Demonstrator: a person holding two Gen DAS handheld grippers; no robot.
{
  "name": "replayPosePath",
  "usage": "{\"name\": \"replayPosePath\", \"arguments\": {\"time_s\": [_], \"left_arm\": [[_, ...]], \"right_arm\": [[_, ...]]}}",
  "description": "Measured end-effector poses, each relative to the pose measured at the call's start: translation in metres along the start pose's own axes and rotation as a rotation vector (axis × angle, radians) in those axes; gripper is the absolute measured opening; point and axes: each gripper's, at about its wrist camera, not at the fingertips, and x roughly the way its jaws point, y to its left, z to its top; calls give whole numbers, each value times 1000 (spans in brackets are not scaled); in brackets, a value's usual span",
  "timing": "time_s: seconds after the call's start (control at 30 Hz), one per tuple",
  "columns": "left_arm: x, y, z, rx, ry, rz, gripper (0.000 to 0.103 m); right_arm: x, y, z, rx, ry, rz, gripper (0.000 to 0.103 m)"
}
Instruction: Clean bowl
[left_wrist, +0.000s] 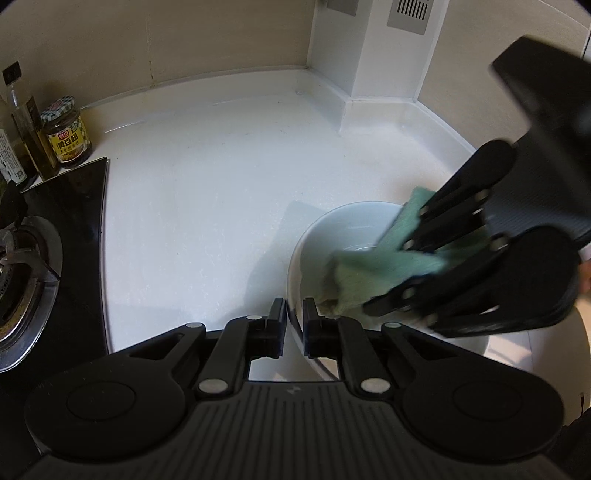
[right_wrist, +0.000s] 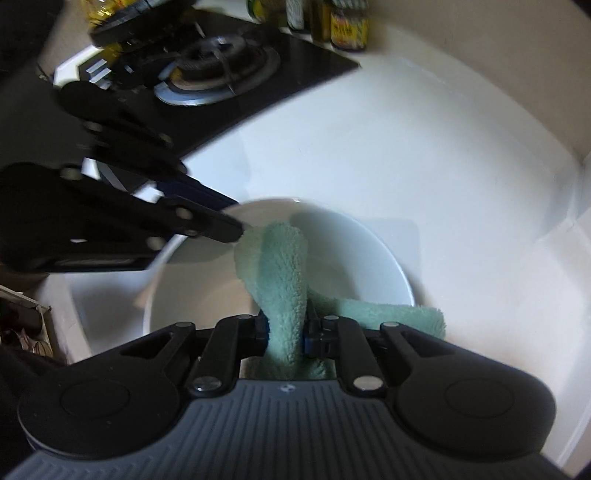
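— Bowl (left_wrist: 343, 229) first: where does it sit?
— On the white table (left_wrist: 207, 206), right of the black stove (left_wrist: 48, 258). The left hand-held gripper (left_wrist: 294, 325) has its jaws pinched nearly closed on the bowl's near rim.
— And the right hand-held gripper (right_wrist: 285, 332)?
— Clamped on a green cloth (right_wrist: 284, 273), which hangs down into the bowl, one end draped over the rim.
— Anything far left?
— A jar (left_wrist: 68, 129) and a bottle (left_wrist: 27, 122) by the wall.

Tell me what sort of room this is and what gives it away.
Most likely a home kitchen: a gas burner set in a black glass hob, a labelled sauce jar and an oil bottle against the wall, and a white worktop.
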Motion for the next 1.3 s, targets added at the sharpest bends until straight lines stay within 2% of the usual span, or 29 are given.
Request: {"name": "replayPosePath", "arguments": {"time_s": [0.1, 0.2, 0.37, 0.43, 0.47, 0.57, 0.63, 0.7, 0.8, 0.9, 0.93, 1.03, 1.1, 1.13, 1.23, 1.3], "left_arm": [[1, 1, 0, 1, -4, 4, 8], [2, 0, 1, 8, -6, 13, 8], [2, -1, 1, 12, -4, 12, 8], [2, -1, 1, 17, -5, 8, 9], [2, -1, 1, 18, -5, 5, 9], [4, -2, 1, 25, -7, 9, 11], [4, -2, 2, 26, -7, 15, 11], [4, -2, 2, 25, -5, 20, 9], [4, -1, 2, 26, -3, 20, 9], [4, 1, 1, 18, -5, 15, 9], [4, 1, 0, 16, -7, 14, 9], [4, 2, -1, 13, -8, 15, 9], [4, 1, -1, 21, -5, 21, 9], [5, 0, -1, 27, -3, 26, 9], [5, -1, 0, 31, 0, 32, 9], [5, -2, 1, 32, 1, 35, 9]], "right_arm": [[14, 4, 5, -5, 25, 26, 12], [20, 8, 6, -1, 47, 93, 12], [18, 10, -2, -51, 148, 175, 12], [16, 4, -1, -63, 171, 128, 9], [15, 0, 1, -61, 161, 78, 8], [15, -4, 7, -27, 111, 19, 8], [18, 1, 9, -18, 75, 24, 11], [20, 9, 8, -23, 61, 87, 11], [18, 20, 0, -88, 119, 169, 11], [4, 17, -4, -143, 157, 77, 10], [-7, 11, -4, -133, 118, 42, 10], [-55, -14, -5, -5, -54, 53, 11], [-81, -27, -10, 55, -145, 12, 11], [-100, -36, -16, 92, -201, -43, 11], [-120, -47, -34, 126, -234, -193, 11], [-121, -58, -48, 178, -232, -179, 11]]}}
